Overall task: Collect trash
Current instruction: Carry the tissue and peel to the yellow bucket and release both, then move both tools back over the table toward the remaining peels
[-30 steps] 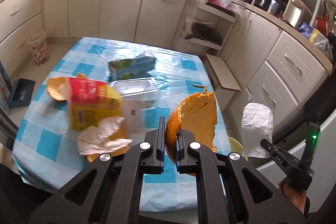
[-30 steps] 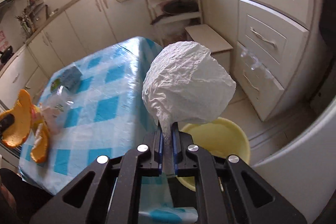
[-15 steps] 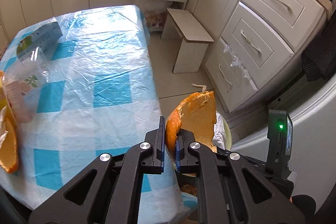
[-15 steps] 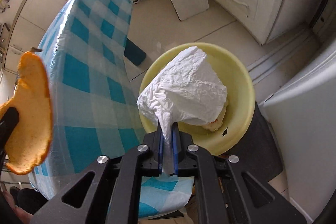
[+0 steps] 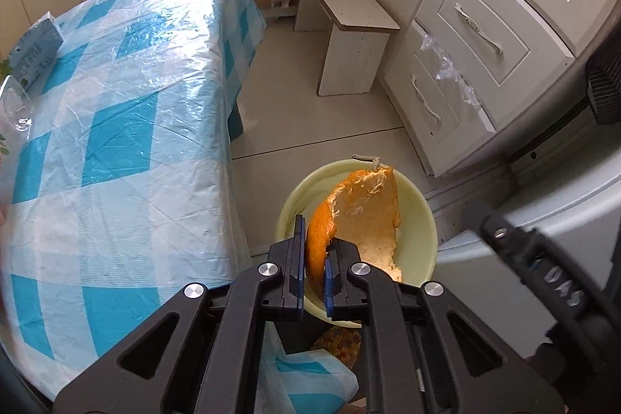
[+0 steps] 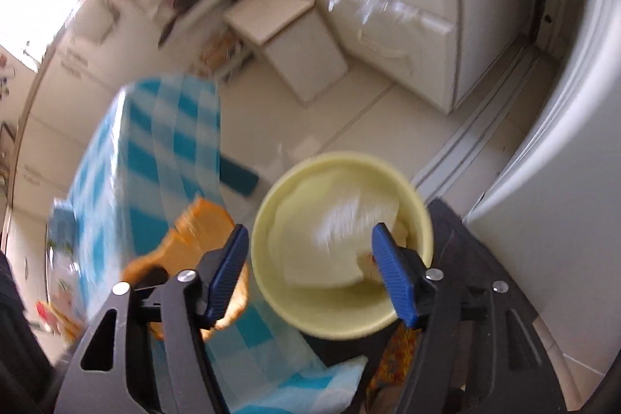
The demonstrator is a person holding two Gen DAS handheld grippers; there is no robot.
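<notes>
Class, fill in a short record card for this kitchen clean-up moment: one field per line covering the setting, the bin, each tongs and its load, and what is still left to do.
setting: kitchen, table with blue checked cloth beside white drawers
bin: yellow bowl on the floor by the table
left tongs: shut on orange peel, held above the bowl
right tongs: jaws have just been opening, nothing between them
white crumpled paper: in the bowl, blurred
left to do: peel not yet dropped

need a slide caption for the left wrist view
Left gripper holds an orange peel over the yellow bowl on the floor, beside the blue-checked table.
</notes>
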